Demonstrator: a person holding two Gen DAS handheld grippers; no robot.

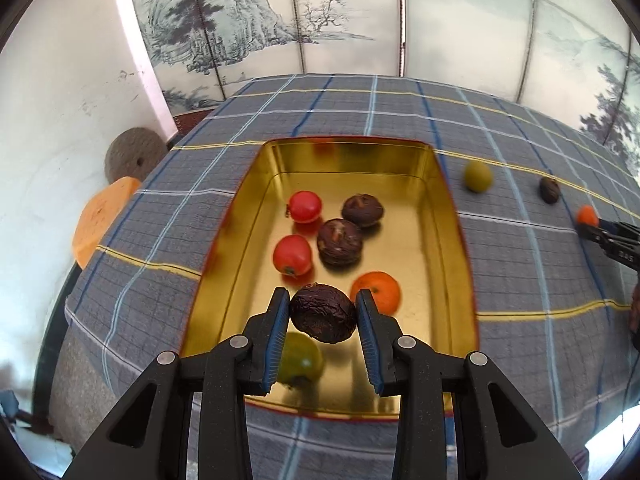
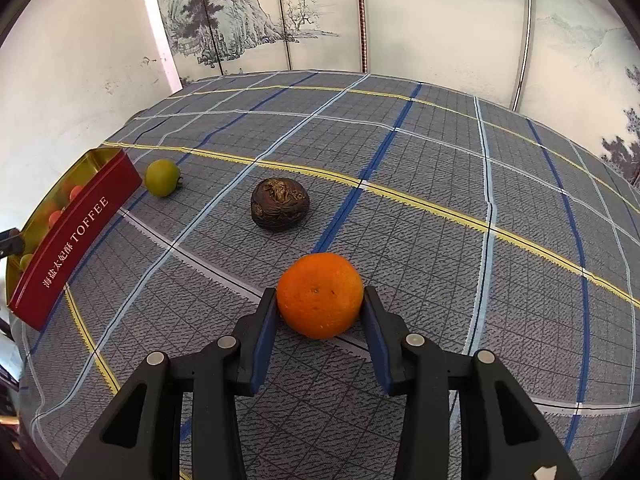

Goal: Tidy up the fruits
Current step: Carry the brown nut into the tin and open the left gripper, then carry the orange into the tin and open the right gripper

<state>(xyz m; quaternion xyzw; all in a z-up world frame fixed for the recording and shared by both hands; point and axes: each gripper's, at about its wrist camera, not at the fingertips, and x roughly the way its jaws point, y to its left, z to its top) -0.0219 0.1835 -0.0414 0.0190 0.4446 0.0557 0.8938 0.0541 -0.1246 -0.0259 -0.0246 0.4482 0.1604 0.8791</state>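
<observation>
My left gripper [image 1: 322,300] is shut on a dark wrinkled fruit [image 1: 323,316], held above the near end of the gold-lined tin [image 1: 348,156]. Inside the tin lie two red tomatoes [image 1: 305,207], two more dark fruits [image 1: 340,241], an orange [image 1: 378,291] and a green fruit [image 1: 300,360]. My right gripper [image 2: 320,294] is shut on an orange [image 2: 320,304] that rests on the checked cloth. Farther back on the cloth lie a dark wrinkled fruit [image 2: 280,204] and a green fruit [image 2: 162,177] beside the tin's red side [image 2: 76,236].
The checked cloth [image 2: 440,160] covers the whole table. A painted folding screen [image 1: 360,20] stands behind it and a white wall [image 1: 60,100] lies to the left. Past the table's left edge are a grey disc [image 1: 132,156] and an orange round object [image 1: 104,216].
</observation>
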